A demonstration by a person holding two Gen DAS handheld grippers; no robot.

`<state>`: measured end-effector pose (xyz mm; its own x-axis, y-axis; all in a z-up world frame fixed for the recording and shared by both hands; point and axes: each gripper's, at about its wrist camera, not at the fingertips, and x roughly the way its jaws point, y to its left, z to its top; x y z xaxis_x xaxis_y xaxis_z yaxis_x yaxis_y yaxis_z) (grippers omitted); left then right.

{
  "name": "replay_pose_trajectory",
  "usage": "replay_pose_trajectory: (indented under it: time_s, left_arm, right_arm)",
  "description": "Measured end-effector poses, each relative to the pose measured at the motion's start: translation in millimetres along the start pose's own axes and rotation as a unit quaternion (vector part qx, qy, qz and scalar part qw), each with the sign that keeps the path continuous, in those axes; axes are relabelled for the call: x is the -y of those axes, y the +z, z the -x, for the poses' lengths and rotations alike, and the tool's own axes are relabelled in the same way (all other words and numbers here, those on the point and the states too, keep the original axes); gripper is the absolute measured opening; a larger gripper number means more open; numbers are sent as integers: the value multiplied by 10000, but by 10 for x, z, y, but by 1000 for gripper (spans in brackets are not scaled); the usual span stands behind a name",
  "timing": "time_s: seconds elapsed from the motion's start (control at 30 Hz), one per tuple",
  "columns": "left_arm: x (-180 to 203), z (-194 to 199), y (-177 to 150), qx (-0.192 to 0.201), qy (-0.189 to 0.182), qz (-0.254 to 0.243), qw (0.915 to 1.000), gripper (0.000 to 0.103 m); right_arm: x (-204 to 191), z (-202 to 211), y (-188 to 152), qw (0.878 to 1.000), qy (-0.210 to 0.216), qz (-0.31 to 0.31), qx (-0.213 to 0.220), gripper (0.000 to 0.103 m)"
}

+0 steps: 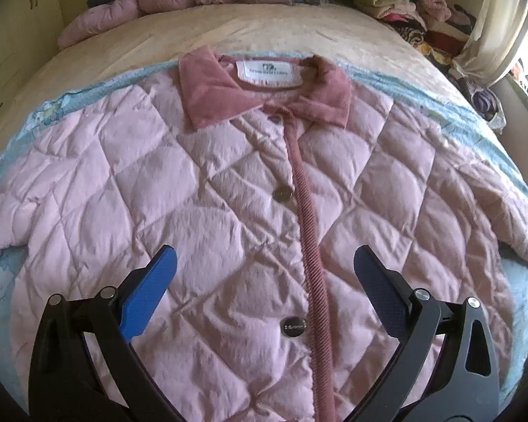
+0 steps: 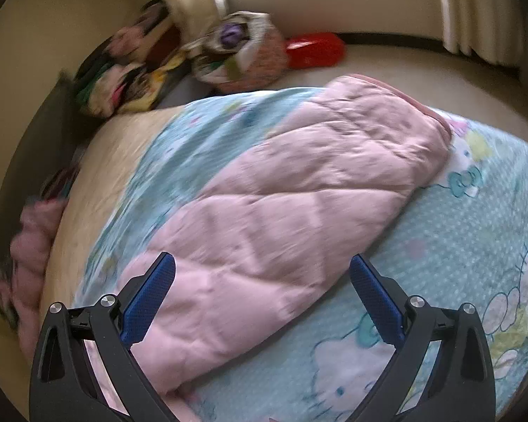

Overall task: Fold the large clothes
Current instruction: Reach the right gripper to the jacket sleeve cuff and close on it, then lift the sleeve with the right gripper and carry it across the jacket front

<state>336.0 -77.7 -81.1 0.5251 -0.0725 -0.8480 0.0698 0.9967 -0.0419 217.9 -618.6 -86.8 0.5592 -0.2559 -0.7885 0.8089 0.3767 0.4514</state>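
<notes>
The pale pink diamond-quilted padded jacket [image 1: 228, 190] lies flat, front up and buttoned, on a light blue cartoon-print bed sheet [image 2: 457, 263]; its dusty-rose corduroy collar [image 1: 207, 88] lies well ahead of the left gripper [image 1: 264, 277]. That gripper's jaws stand wide apart and hold nothing, with the corded front placket [image 1: 308, 218] running between them. The right gripper [image 2: 262, 281] has jaws equally wide and empty, with a quilted sleeve [image 2: 299, 204] extending ahead between them toward its rose-edged cuff [image 2: 436, 116].

Quilted pink jacket [image 1: 228, 190] of slightly shiny cloth, ribbed corduroy collar [image 1: 207, 88]; glossy metal buttons [image 1: 282, 194]; textured blue fingers [image 1: 151, 293]
</notes>
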Motion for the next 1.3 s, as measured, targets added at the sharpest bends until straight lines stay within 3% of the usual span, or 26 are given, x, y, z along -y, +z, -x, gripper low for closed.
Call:
replay_pose_trajectory:
  time_s: [0.17, 0.3, 0.43, 0.5, 0.53, 0.57, 0.67, 0.87, 1.1, 1.23, 1.3]
  left_arm:
    - [-59, -102, -67, -129, 28, 5, 9999, 95]
    - [-116, -151, -60, -185, 150, 5, 9997, 95]
    - [-170, -124, -29, -141, 108, 87, 9998, 95]
    - [-195, -104, -12, -130, 104, 132, 9998, 95]
    - [-207, -97, -4, -132, 88, 161, 9997, 95]
    - [-227, -87, 3, -142, 71, 203, 9997, 95]
    - [-284, -52, 27, -187, 33, 331, 9993, 95]
    - [-386, 185, 180, -42, -69, 361, 9993, 95]
    - [-667, 569, 310, 316, -128, 434, 9985, 95]
    - [-914, 711, 273, 541, -589, 830, 9933, 94]
    - [-983, 714, 264, 506, -610, 887, 9929, 95]
  right_arm:
    - [285, -215, 138, 9982, -155, -573, 36, 99]
    - [515, -381, 247, 9939, 37, -1099, 69, 99]
    - [601, -482, 381, 9925, 289, -1163, 224, 89]
    - [622, -481, 437, 9921, 331, -1189, 227, 73]
    - [611, -470, 469, 9929, 383, -1104, 235, 44]
    - [562, -463, 512, 9934, 601, -957, 198, 33]
    - [371, -247, 595, 9931, 992, -540, 322, 20]
    - [-279, 388, 603, 9816, 1760, 411, 617, 16]
    - [-1049, 1044, 413, 9556, 2472, 1340, 878, 15]
    - [-1353, 1322, 199, 9410, 2770, 1683, 971, 14]
    - [-1446, 1390, 110, 9367, 2848, 1798, 956, 14]
